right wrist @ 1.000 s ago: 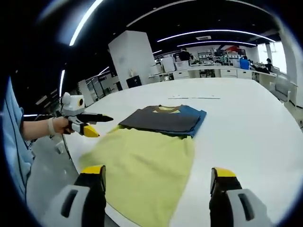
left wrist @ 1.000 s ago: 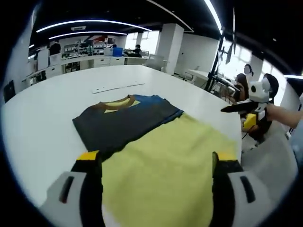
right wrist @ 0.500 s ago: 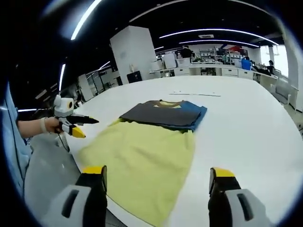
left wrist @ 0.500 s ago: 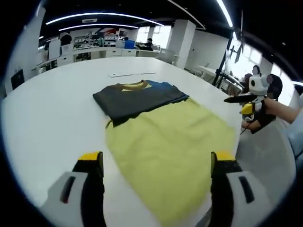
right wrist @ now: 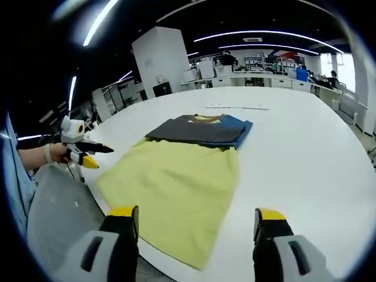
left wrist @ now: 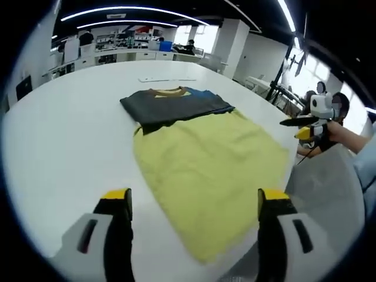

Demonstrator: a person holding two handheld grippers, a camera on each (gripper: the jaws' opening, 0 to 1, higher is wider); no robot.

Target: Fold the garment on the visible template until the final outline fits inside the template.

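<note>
Left gripper view: our left tongs (left wrist: pixel 192 205) gape empty, as do our right tongs (right wrist: pixel 197 226). We judge the folded dark T-shirt (left wrist: pixel 173 106) nearly finished, lying on the white worktop (left wrist: pixel 64 135) beside the yellow cloth (left wrist: pixel 205 164).

Folded dark-blue garment (left wrist: pixel 175 106) beside flat yellow template (left wrist: pixel 208 170), edges touching.

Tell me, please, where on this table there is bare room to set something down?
The white table is bare on the far side of the yellow cloth and the folded dark shirt, and beyond the shirt up to a thin white strip. The near edge is crowded, with the cloth overhanging.
</note>
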